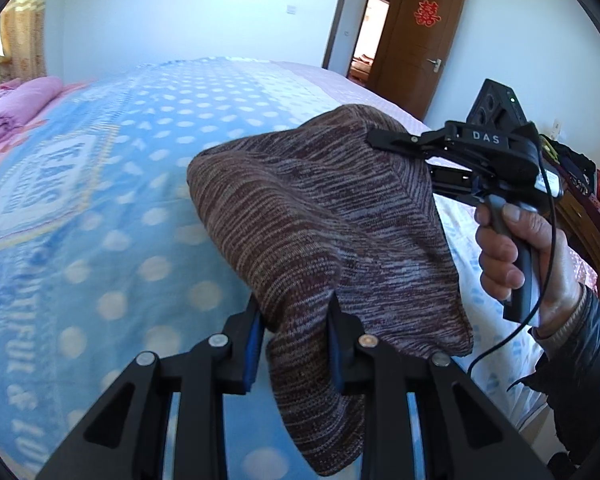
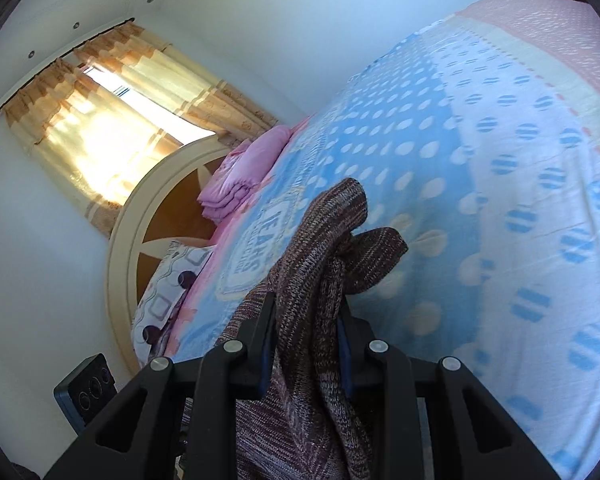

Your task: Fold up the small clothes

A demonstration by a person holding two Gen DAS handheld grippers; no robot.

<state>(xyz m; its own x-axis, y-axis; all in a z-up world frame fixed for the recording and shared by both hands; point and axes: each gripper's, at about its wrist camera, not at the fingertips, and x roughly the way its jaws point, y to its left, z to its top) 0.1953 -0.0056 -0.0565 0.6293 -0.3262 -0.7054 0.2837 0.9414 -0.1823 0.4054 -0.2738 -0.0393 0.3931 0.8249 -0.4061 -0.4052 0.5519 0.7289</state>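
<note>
A brown and grey striped knit garment [image 1: 324, 216] hangs in the air above the bed, stretched between both grippers. My left gripper [image 1: 296, 320] is shut on one bunched edge of it, blue pads pressing the fabric from both sides. My right gripper [image 1: 384, 140], held by a person's hand [image 1: 504, 252], grips the far upper edge. In the right wrist view the right gripper [image 2: 306, 316] is shut on a thick fold of the same knit garment [image 2: 332, 248], which drapes over and below the fingers.
The bed carries a blue blanket with pale dots [image 1: 100, 184]. Folded pink bedding [image 1: 16, 108] lies by the round headboard [image 2: 140, 216]. A curtained window [image 2: 112, 120] is behind it. An open brown door [image 1: 416, 40] and a cluttered dresser [image 1: 588, 208] stand at the right.
</note>
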